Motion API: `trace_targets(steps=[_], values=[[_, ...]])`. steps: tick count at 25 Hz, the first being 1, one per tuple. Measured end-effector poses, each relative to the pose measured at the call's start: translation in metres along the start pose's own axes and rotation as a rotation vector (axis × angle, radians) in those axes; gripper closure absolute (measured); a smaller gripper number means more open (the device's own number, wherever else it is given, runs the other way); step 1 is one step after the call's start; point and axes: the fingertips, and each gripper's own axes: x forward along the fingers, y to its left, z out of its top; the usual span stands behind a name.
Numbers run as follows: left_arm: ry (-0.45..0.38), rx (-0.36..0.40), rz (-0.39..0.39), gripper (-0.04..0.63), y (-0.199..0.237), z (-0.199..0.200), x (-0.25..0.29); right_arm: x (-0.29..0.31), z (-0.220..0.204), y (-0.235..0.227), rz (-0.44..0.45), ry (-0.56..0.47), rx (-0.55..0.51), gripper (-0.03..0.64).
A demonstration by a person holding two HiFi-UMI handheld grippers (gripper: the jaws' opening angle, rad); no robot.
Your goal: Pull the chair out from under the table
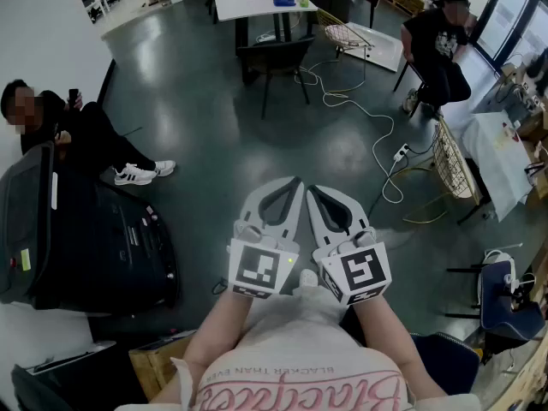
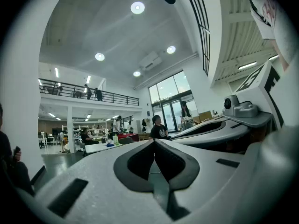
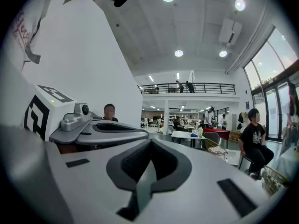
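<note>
Dark floor (image 1: 257,135) under left gripper (image 1: 297,181) and right gripper (image 1: 311,187), each pressed together, empty; black suitcase (image 1: 94,238) nearby.

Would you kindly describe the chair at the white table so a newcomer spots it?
At the far end of the dark floor stands a white table. The chair stands at its near edge. It is black and solid, unlike the pale wire chair right of it.

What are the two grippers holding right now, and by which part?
Nothing. The left gripper and right gripper both have their jaws together and empty, away from the chair.
</note>
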Motion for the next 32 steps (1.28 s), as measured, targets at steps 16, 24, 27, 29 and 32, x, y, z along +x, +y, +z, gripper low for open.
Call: trace_targets(steps=[16,24,27,29,32], values=[[0.006,-0.015,-0.023,0.594,0.017,-0.008,-0.011,0.014,-0.001,0.018,-0.021,0.025,0.001,0.613],[0.006,-0.036,-0.024,0.594,0.036,-0.018,-0.01,0.023,-0.005,0.017,-0.039,0.04,0.015,0.613],[0.007,-0.042,-0.012,0.594,0.047,-0.022,-0.004,0.034,-0.008,0.014,-0.039,0.043,0.021,0.612],[0.009,-0.047,-0.003,0.594,0.054,-0.026,0.003,0.044,-0.011,0.011,-0.033,0.047,0.024,0.612],[0.02,-0.056,0.011,0.594,0.065,-0.032,0.018,0.062,-0.016,0.001,-0.017,0.052,0.033,0.612]])
